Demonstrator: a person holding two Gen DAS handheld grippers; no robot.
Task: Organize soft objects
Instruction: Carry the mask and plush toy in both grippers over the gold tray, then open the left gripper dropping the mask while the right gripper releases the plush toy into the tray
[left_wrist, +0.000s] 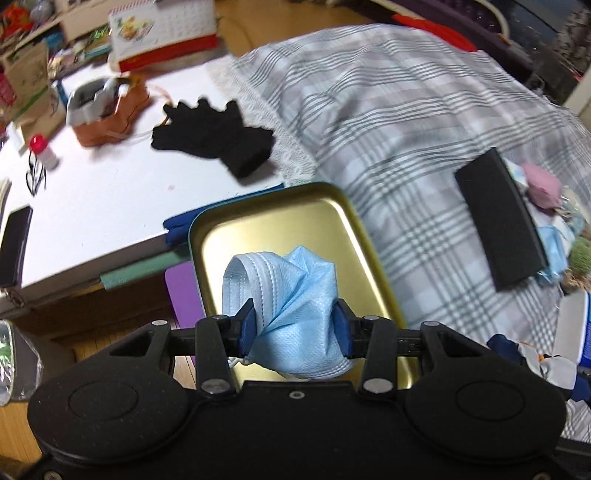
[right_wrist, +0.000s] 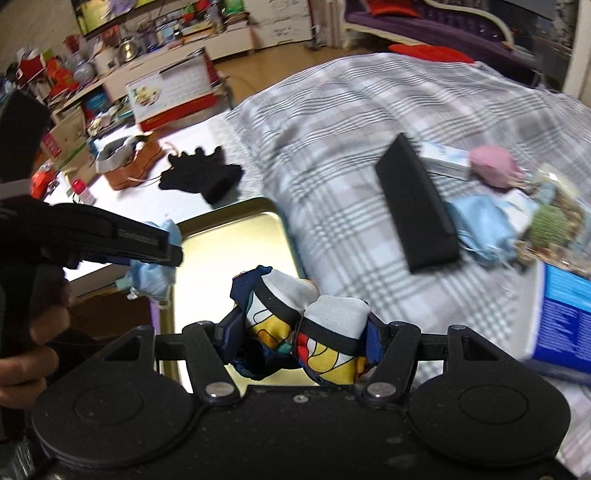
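My left gripper (left_wrist: 295, 325) is shut on a crumpled light-blue face mask (left_wrist: 291, 299), held above a shallow gold metal tray (left_wrist: 280, 218). In the right wrist view the left gripper (right_wrist: 166, 251) shows from the side with the mask (right_wrist: 155, 273) over the tray's (right_wrist: 236, 236) left edge. My right gripper (right_wrist: 301, 332) is shut on a bunched colourful patterned scarf (right_wrist: 314, 325) just above the tray's near right side. A black knit glove (left_wrist: 218, 136) lies on the white table (left_wrist: 96, 192) beyond the tray.
A plaid grey blanket (left_wrist: 399, 122) covers the bed to the right. On it lie a black flat case (left_wrist: 502, 218), another blue mask (right_wrist: 484, 229), a pink soft item (right_wrist: 495, 166) and a green one (right_wrist: 550, 221). An orange pouch (left_wrist: 110, 110) and small bottle (left_wrist: 42, 147) sit on the table.
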